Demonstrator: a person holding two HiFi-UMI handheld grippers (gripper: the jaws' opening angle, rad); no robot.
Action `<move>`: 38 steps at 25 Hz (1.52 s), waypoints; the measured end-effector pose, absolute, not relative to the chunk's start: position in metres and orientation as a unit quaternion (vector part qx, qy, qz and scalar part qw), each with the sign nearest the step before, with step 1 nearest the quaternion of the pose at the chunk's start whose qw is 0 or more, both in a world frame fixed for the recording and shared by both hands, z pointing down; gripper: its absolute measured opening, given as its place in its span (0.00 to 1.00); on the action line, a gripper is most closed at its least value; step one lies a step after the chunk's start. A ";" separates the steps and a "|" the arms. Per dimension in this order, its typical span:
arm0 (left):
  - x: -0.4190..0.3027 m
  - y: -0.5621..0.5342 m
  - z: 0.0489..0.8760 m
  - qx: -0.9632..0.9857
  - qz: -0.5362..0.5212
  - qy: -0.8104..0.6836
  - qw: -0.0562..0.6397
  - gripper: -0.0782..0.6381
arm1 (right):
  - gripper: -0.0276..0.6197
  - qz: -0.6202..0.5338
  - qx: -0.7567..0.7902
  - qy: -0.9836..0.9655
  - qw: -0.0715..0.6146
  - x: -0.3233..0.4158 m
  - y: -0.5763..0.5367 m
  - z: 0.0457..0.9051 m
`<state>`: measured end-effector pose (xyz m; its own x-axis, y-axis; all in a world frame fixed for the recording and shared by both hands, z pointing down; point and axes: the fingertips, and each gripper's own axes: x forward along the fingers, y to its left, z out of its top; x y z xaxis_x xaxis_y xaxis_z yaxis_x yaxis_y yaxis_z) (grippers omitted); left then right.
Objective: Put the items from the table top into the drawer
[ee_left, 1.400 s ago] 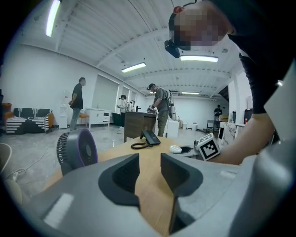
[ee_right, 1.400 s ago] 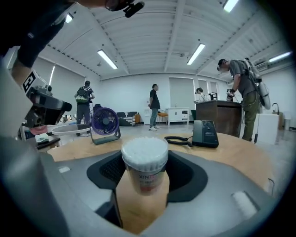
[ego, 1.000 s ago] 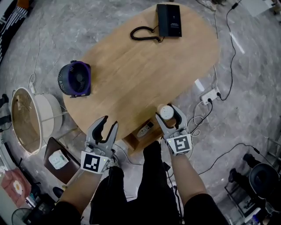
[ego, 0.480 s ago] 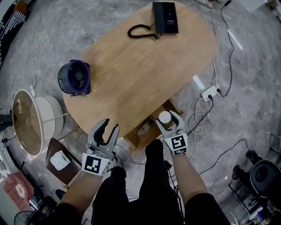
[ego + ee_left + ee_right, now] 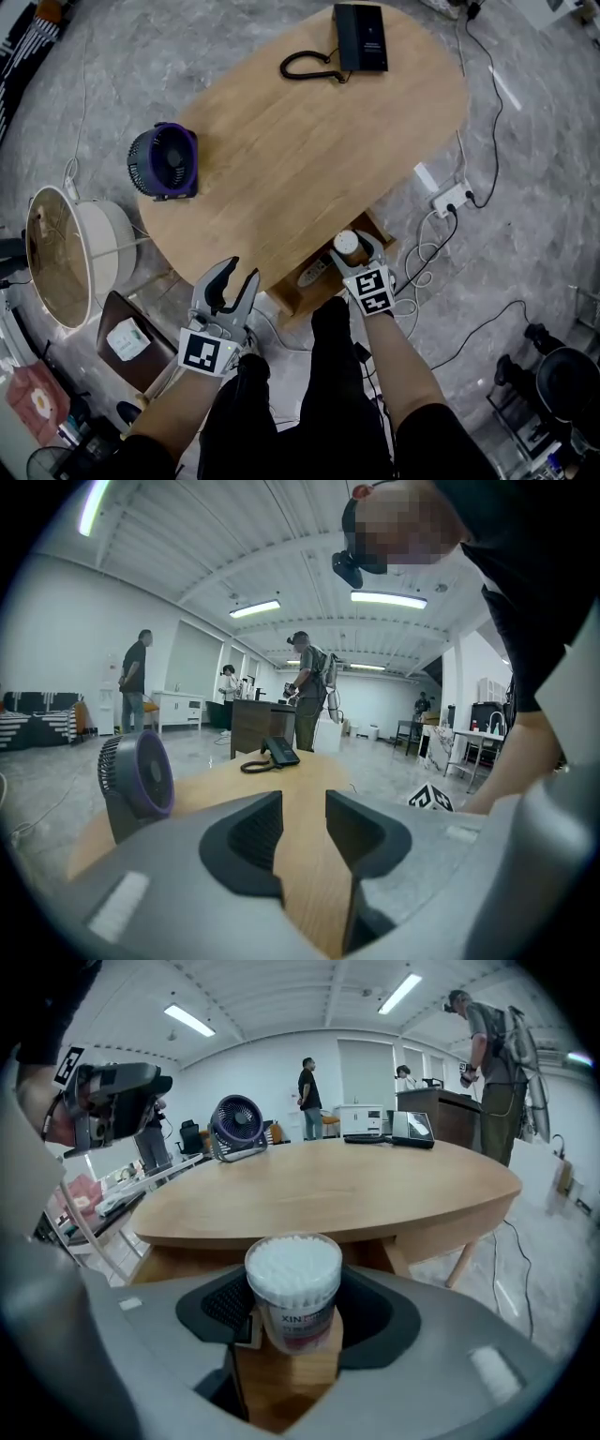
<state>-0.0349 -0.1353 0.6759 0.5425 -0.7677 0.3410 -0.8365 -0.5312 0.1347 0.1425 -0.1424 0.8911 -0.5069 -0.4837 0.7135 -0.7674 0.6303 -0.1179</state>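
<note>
– Down from the table (image 5: pixel 300 141) edge comes the right gripper (image 5: pixel 349 247); its cotton swab jar (image 5: pixel 292 1288) now hangs over the open drawer (image 5: pixel 289 298).
– Upright, clamped between both fingers (image 5: pixel 225 1305). Left gripper (image 5: pixel 242 270) stands apart, empty, beside the near edge.

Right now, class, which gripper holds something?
The right gripper, its jaws shut on the cotton-swab tub; the left gripper is open and empty.

The right gripper (image 5: pixel 292 1309) has dark grey jaws; between them the clear tub (image 5: pixel 292 1283) shows white swabs and a pink label. Beyond the jaws: pale wood-grain tabletop (image 5: pixel 309 141), purple-and-black fan (image 5: pixel 164 162), black telephone (image 5: pixel 361 37).
</note>
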 end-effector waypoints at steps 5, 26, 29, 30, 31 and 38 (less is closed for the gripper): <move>-0.034 -0.135 0.675 0.870 0.118 -0.457 0.142 0.32 | 0.49 0.218 0.359 -0.831 0.364 0.144 -0.139 0.900; -0.038 -0.124 0.677 0.874 0.105 -0.444 0.164 0.32 | 0.50 0.314 0.265 -0.699 0.585 0.145 -0.127 0.959; -0.048 -0.120 0.674 0.872 0.102 -0.451 0.162 0.32 | 0.50 0.305 0.262 -0.707 0.582 0.142 -0.129 0.964; -0.052 -0.119 0.674 0.870 0.103 -0.453 0.162 0.32 | 0.50 0.293 0.266 -0.714 0.578 0.141 -0.130 0.965; -0.056 -0.117 0.674 0.869 0.106 -0.456 0.161 0.32 | 0.50 0.280 0.273 -0.721 0.572 0.141 -0.132 0.965; -0.077 -0.109 0.676 0.865 0.114 -0.463 0.156 0.32 | 0.51 0.241 0.294 -0.740 0.555 0.142 -0.127 0.946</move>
